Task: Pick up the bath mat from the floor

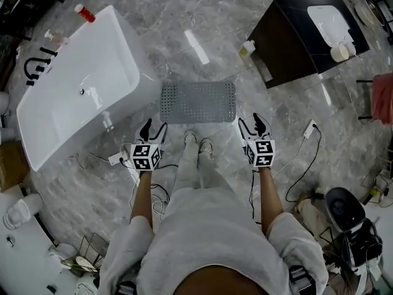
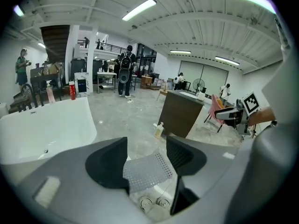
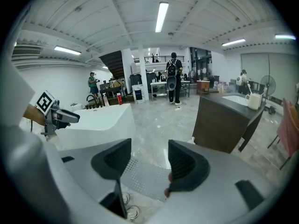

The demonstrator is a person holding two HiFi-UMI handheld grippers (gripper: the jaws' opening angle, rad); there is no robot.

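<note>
The grey perforated bath mat (image 1: 198, 102) lies flat on the marble floor, just ahead of the person's shoes (image 1: 198, 142). My left gripper (image 1: 153, 128) hangs open above the floor near the mat's near left corner, with nothing between its jaws. My right gripper (image 1: 253, 124) hangs open near the mat's near right corner, also empty. In the left gripper view the mat (image 2: 145, 171) shows through the gap of the left gripper (image 2: 146, 158). The right gripper view shows the mat (image 3: 145, 178) below the open right gripper (image 3: 149, 161).
A white bathtub (image 1: 80, 85) stands to the left of the mat. A dark vanity cabinet (image 1: 310, 39) with a soap bottle (image 1: 247, 48) at its foot stands at the back right. Cables (image 1: 307, 158) and a power strip (image 1: 116, 158) lie on the floor beside the person.
</note>
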